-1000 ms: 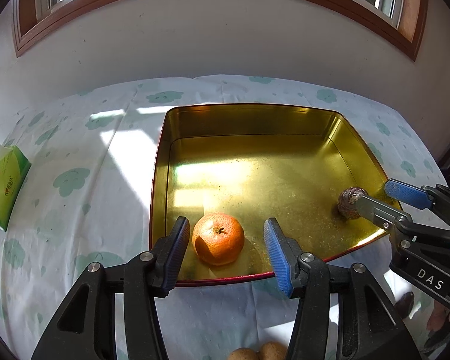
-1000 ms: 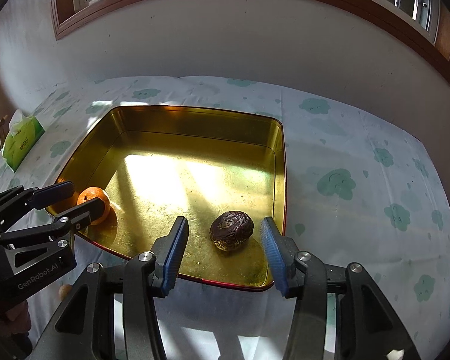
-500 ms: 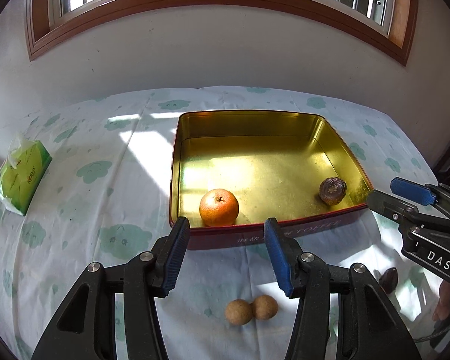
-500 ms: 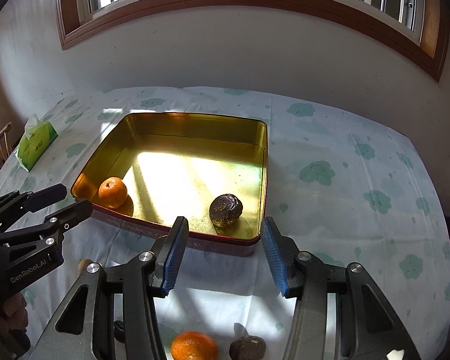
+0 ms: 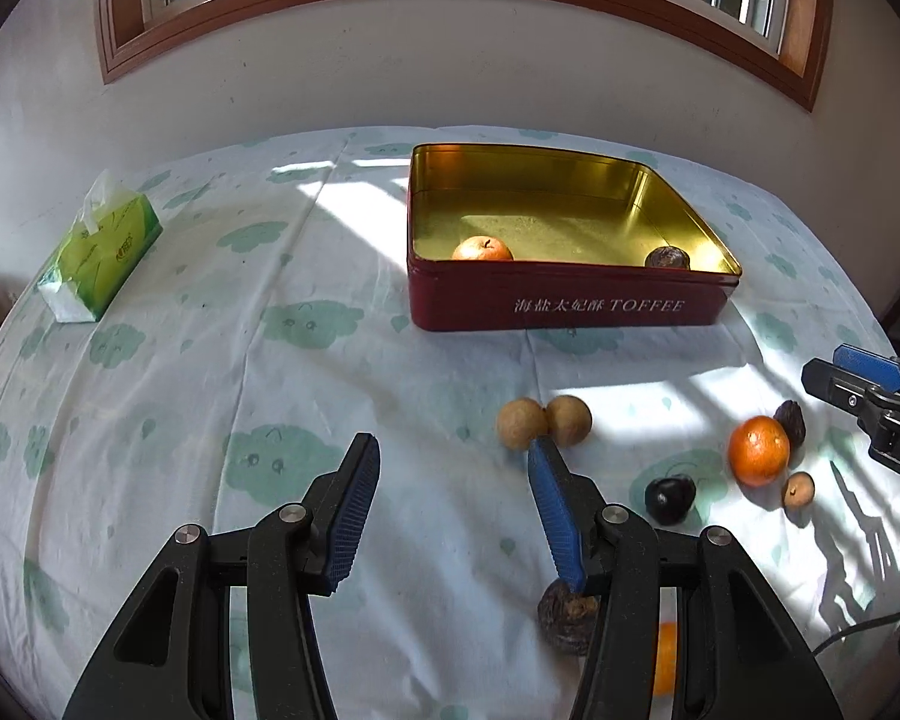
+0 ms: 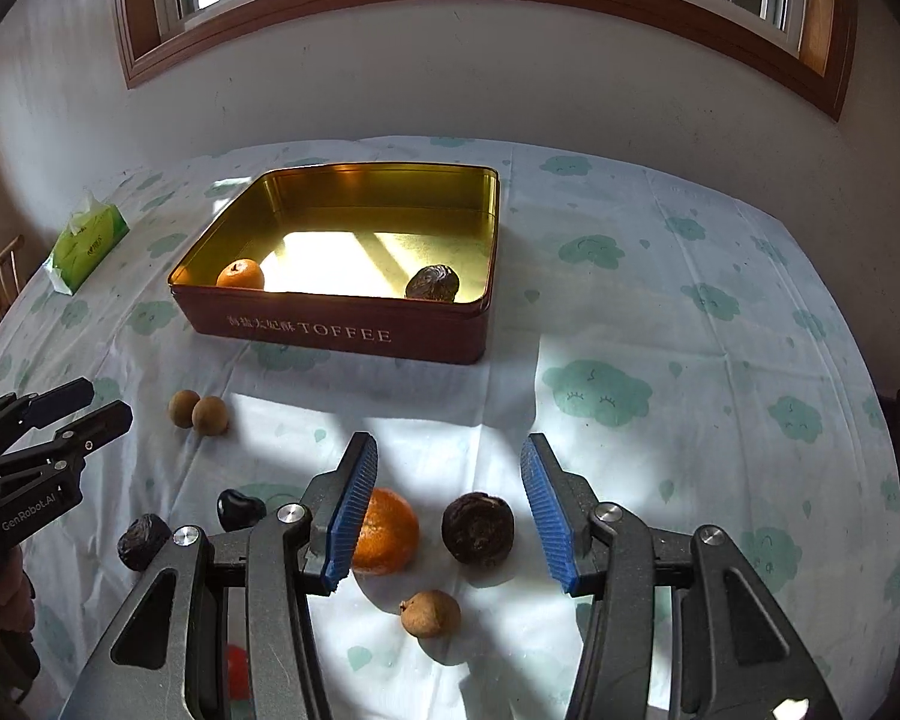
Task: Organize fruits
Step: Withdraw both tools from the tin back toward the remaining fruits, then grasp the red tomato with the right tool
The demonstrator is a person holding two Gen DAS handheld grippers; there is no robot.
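Both fingers of the left gripper (image 5: pixel 450 504) stand wide apart in the left wrist view, released and holding nothing, above the cloth-covered desk (image 5: pixel 330 372). Two small brown fruits (image 5: pixel 543 422) lie touching each other just past its right fingertip. A wrinkled dark fruit (image 5: pixel 561 621) sits partly hidden under that right finger. Farther right lie an orange (image 5: pixel 758 450), a dark plum (image 5: pixel 669 499), a small brown fruit (image 5: pixel 798 489) and another dark wrinkled fruit (image 5: pixel 789 422), near the right gripper (image 5: pixel 846 369) entering from the edge. The red tin (image 5: pixel 570 300) marked TOFFEE sits toward the far side, with an orange (image 5: pixel 482 249) in its near left corner and a dark fruit (image 5: pixel 666 257) in its near right corner. A green tissue pack (image 5: pixel 99 252) lies far left.

From the right wrist view, the right gripper (image 6: pixel 450 501) is also spread open and empty. Between its fingers on the desk lie a wrinkled dark fruit (image 6: pixel 477 528) and, partly behind the left finger, an orange (image 6: pixel 390 531). A small brown fruit (image 6: pixel 429 613) lies nearer the camera. The left gripper (image 6: pixel 90 399) shows at the left edge, near the pair of brown fruits (image 6: pixel 199 413).
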